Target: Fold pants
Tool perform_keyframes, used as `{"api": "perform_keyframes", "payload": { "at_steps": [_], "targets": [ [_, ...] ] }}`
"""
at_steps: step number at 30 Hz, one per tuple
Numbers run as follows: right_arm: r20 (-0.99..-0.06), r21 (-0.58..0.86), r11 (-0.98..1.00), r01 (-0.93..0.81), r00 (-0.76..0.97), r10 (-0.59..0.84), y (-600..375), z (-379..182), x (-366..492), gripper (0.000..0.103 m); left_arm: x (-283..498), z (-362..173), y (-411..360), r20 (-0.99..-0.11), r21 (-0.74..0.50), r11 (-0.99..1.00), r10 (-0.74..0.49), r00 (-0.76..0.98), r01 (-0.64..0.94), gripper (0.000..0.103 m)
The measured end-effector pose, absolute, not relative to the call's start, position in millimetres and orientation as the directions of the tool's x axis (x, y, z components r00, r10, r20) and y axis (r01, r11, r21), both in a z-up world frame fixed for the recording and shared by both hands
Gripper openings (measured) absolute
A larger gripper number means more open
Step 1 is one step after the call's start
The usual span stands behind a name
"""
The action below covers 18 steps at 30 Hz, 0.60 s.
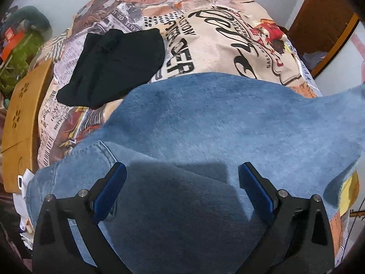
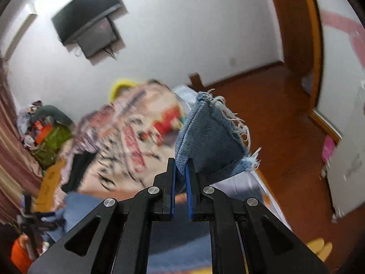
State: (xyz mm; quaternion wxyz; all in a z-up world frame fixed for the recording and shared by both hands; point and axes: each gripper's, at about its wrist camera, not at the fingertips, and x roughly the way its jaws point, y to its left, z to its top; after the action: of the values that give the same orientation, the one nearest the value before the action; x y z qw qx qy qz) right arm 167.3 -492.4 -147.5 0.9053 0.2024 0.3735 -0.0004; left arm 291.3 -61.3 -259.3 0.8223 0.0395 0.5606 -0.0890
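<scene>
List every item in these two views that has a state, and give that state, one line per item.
left gripper: open, above the jeans, holding nothing
right gripper: shut on the jeans' frayed hem
jeans: lying on the bed, one leg end lifted
black garment: folded, lying on the bedspread

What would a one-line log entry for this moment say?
right gripper: shut on frayed jeans hem, lifted | left gripper: open over jeans | bed

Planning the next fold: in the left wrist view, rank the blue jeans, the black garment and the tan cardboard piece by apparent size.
1. blue jeans, though nearest the camera
2. black garment
3. tan cardboard piece, partly cut off
</scene>
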Motion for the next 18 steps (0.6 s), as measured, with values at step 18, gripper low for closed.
{"api": "perform_keyframes", "payload": {
  "at_steps": [18],
  "targets": [
    [-0.855,0.248,0.918,0.31,0.515,0.056,-510.1,-237.0,113.6,0.023,264.2,-257.7,-75.9,-0.911,-0.016,0.973,-0.108,0.398,0.229,0.101]
  ]
}}
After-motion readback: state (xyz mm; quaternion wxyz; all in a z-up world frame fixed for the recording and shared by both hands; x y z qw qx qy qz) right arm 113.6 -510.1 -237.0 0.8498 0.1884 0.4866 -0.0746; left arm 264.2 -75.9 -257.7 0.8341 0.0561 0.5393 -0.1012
